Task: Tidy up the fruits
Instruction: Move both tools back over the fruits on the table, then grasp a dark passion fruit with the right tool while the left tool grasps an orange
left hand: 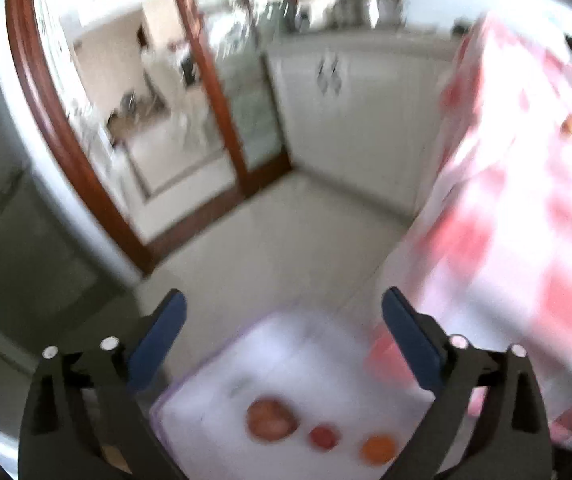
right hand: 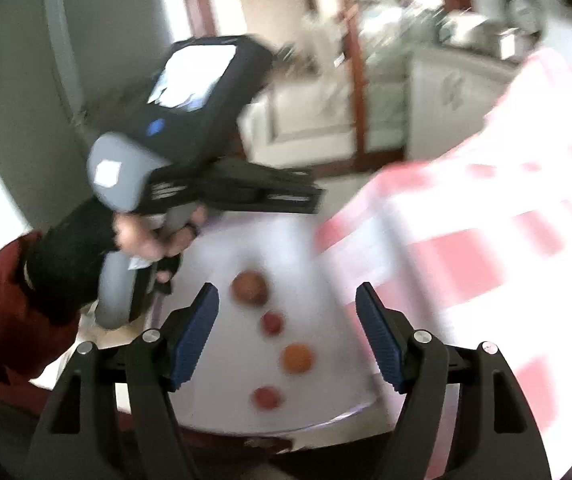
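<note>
At far left, black left gripper with blue pads, spread wide, gripping nothing. Below, on blurred white board: brownish round fruit, small red fruit, orange fruit, another red fruit. Rightward, right gripper likewise wide, unladen; beside it, red-and-white checked tablecloth.

It was a home, apparently a dining area: a red-and-white checked tablecloth hung over a table on the right, white panelled cabinets stood far behind, and a brown wooden-framed glass door opened leftward onto another room.
</note>
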The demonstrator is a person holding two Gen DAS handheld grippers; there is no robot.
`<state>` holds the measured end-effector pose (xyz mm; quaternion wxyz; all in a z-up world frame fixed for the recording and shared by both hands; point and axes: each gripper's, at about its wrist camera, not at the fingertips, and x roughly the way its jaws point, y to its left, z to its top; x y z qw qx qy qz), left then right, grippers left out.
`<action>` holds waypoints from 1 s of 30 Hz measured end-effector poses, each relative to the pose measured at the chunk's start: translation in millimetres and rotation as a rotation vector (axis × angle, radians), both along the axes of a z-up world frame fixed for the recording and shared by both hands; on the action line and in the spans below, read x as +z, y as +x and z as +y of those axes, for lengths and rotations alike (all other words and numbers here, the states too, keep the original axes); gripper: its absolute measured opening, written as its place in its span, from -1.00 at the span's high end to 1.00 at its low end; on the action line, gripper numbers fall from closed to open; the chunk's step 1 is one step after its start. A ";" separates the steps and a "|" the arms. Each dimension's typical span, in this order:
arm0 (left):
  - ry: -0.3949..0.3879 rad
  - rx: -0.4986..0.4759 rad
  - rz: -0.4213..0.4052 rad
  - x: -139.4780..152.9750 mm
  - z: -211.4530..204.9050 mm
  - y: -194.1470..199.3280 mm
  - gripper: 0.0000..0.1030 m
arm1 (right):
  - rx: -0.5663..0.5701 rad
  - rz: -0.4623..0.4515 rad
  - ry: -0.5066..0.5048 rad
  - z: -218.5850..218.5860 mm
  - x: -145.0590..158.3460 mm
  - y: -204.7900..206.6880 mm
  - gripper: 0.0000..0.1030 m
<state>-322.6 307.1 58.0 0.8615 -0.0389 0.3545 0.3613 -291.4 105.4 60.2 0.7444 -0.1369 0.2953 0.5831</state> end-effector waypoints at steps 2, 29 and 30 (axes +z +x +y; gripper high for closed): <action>0.002 -0.060 -0.057 21.9 -17.0 17.4 -0.97 | -0.102 -0.016 0.039 -25.4 11.8 18.2 -0.43; -0.607 -0.560 -0.224 -41.3 -189.5 349.7 -0.96 | -1.021 0.228 -0.096 -267.4 -55.3 415.1 -0.50; -0.623 -0.546 -0.230 -42.4 -186.5 349.8 -0.96 | -1.014 0.216 -0.121 -263.6 -57.0 430.5 -0.48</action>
